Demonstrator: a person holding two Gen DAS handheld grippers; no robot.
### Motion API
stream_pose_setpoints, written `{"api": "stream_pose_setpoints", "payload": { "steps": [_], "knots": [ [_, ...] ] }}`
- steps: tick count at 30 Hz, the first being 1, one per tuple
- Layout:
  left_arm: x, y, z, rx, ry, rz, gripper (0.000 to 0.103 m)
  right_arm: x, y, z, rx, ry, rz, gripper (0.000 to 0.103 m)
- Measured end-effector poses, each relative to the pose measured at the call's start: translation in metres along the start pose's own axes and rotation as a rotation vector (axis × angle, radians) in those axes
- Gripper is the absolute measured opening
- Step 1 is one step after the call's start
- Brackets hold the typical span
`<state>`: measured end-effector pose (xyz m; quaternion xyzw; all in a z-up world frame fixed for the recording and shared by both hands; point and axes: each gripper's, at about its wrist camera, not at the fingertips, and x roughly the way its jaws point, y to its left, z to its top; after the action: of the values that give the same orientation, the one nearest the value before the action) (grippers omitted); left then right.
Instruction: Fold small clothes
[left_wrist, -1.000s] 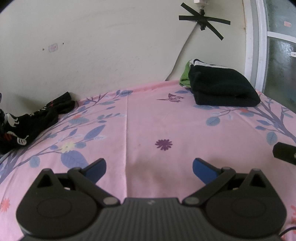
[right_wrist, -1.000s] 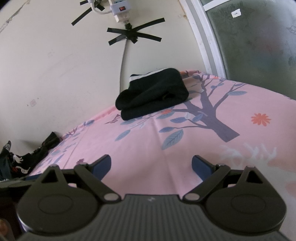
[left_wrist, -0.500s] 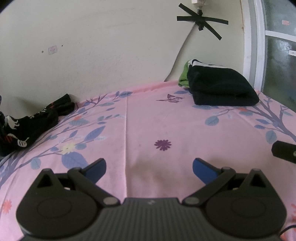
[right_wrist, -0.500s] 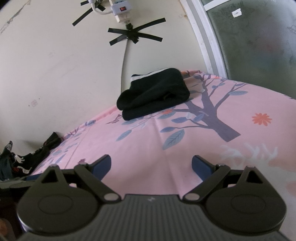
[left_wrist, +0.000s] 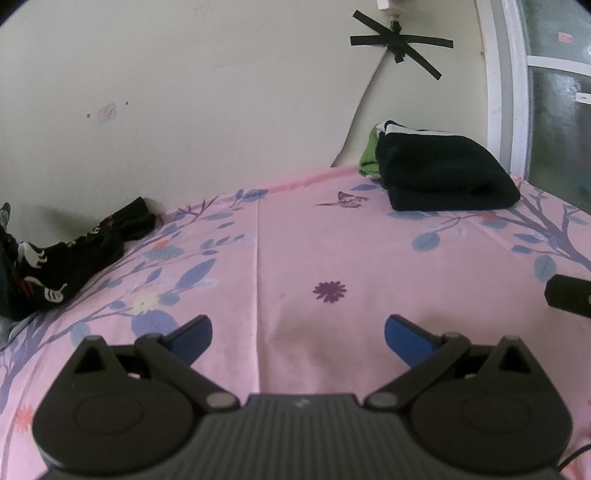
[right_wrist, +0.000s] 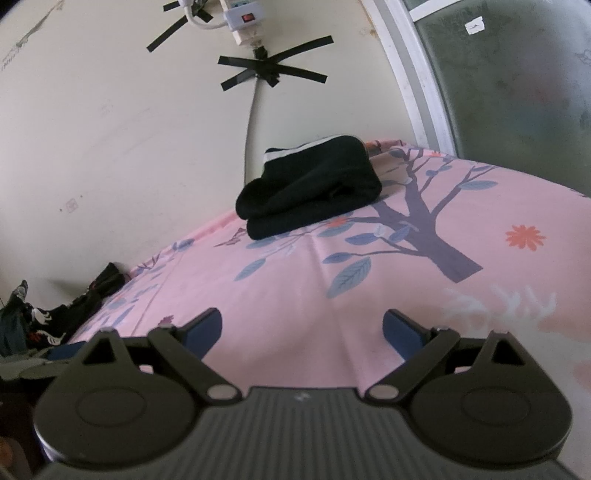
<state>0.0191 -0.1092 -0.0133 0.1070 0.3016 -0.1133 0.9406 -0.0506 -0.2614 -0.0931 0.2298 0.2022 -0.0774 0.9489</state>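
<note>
A folded black garment (left_wrist: 447, 173) lies at the far right of the pink floral sheet (left_wrist: 295, 251), on top of something green (left_wrist: 369, 160); the right wrist view shows the same black garment (right_wrist: 310, 184) far ahead. A heap of unfolded black printed clothes (left_wrist: 55, 254) lies at the far left against the wall, seen also as dark clothes (right_wrist: 55, 317) at the left edge. My left gripper (left_wrist: 298, 334) hovers open over bare sheet, holding nothing. My right gripper (right_wrist: 302, 330) is open too, empty, over the sheet (right_wrist: 369, 288).
A cream wall (left_wrist: 221, 92) backs the bed, with a cable and black tape crosses (right_wrist: 271, 72) and a power strip (right_wrist: 243, 14). A white window frame (right_wrist: 417, 77) stands at the right. A black part of the other gripper (left_wrist: 570, 295) shows at the right edge.
Both views have drifted slightly; the folded black garment and the left heap sit a little differently in frame. Both grippers stay open and empty.
</note>
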Motion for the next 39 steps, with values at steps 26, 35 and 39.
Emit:
{"api": "stream_pose_setpoints", "payload": {
  "steps": [26, 35, 39],
  "knots": [
    [0.0031, 0.0011, 0.0007, -0.004, 0.024, 0.013, 0.103, 0.0009, 0.0037, 0.0003, -0.007, -0.001, 0.010, 0.090],
    [0.0031, 0.0001, 0.0010, 0.004, 0.027, 0.026, 0.103, 0.0024, -0.0011, 0.0029, -0.014, -0.002, 0.025, 0.090],
    [0.0024, 0.0000, 0.0011, 0.008, 0.025, 0.028, 0.103, 0.0024, -0.0010, 0.0028, -0.014, -0.002, 0.025, 0.090]
  ]
}}
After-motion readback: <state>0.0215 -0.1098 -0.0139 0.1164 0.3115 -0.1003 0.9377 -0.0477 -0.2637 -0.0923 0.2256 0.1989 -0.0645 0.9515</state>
